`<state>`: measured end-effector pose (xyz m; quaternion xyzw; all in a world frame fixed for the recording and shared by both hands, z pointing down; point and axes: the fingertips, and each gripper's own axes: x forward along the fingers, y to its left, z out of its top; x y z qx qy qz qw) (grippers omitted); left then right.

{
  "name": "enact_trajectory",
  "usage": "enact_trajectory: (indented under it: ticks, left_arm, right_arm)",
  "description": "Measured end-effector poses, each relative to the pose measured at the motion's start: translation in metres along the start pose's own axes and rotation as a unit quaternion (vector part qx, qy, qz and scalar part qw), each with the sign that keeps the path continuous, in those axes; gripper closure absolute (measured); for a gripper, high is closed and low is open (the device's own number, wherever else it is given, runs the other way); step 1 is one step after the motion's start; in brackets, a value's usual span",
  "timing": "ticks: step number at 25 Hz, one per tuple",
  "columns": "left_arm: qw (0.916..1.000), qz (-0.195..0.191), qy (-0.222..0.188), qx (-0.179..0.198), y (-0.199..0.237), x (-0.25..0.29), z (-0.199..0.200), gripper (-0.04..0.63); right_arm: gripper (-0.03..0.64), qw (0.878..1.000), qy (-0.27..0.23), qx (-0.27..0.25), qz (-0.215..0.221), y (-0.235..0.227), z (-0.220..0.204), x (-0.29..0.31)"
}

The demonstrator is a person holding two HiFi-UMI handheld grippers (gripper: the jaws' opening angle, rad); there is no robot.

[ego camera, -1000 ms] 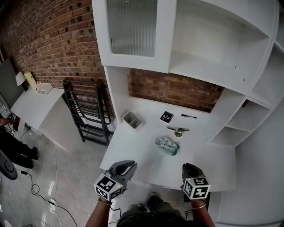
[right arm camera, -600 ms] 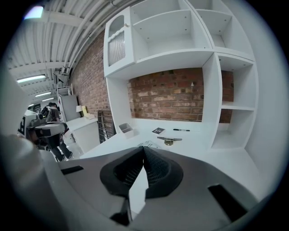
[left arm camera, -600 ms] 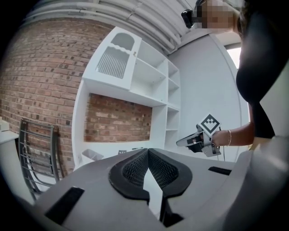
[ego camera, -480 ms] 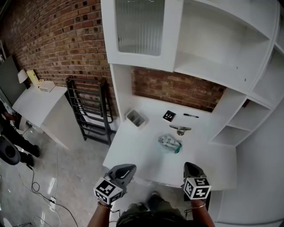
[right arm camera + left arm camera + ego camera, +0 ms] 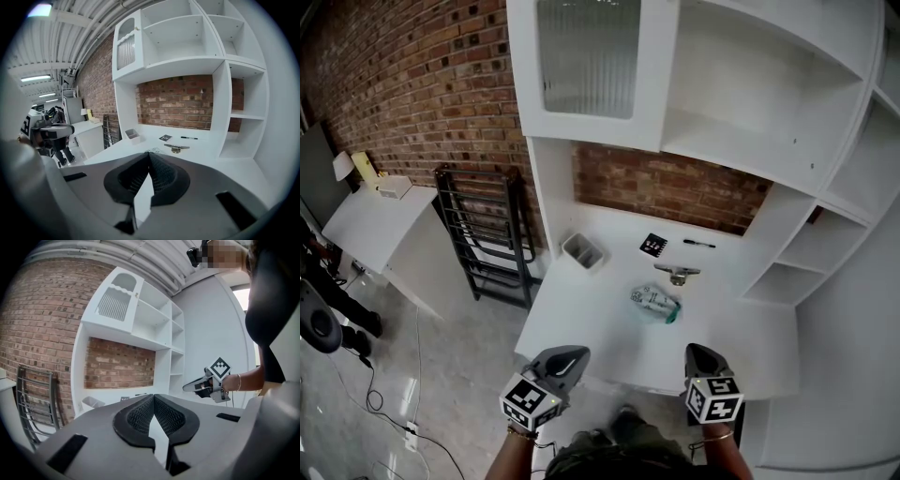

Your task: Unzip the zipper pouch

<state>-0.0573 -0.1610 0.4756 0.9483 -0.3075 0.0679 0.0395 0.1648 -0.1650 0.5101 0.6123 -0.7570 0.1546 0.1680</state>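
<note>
A clear zipper pouch (image 5: 654, 303) with a teal edge lies in the middle of the white desk (image 5: 581, 323); in the right gripper view only a sliver of the pouch (image 5: 153, 150) shows above the jaws. My left gripper (image 5: 569, 357) hangs short of the desk's near-left edge, jaws shut on nothing. My right gripper (image 5: 697, 355) hovers over the near-right edge, shut and empty too. Both stay well short of the pouch. In each gripper view the jaw tips meet, left gripper (image 5: 153, 397) and right gripper (image 5: 149, 153).
On the desk behind the pouch lie a metal clip-like tool (image 5: 676, 274), a black marker card (image 5: 652, 246), a black pen (image 5: 698, 244) and a small grey bin (image 5: 582, 251). White shelves (image 5: 750, 103) rise above. A black metal rack (image 5: 483, 234) and a side table (image 5: 370, 220) stand left.
Both grippers have stayed near the desk's front edge. The head view has shifted slightly. A person at the far left has moved a little.
</note>
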Motion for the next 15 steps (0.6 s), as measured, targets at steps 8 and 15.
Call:
enact_trajectory:
  ticks: [8,15]
  left_arm:
    - [0.9996,0.026,0.005,0.0,0.005,0.012,0.0,0.592]
    - [0.9985,0.054,-0.002,-0.004,0.012,0.013,0.004,0.594]
  right_arm:
    - [0.615,1.0,-0.023,-0.019,0.007,0.006,0.008,0.0]
    - [0.615,0.999,-0.035,-0.025,0.007,0.009,0.011,-0.001]
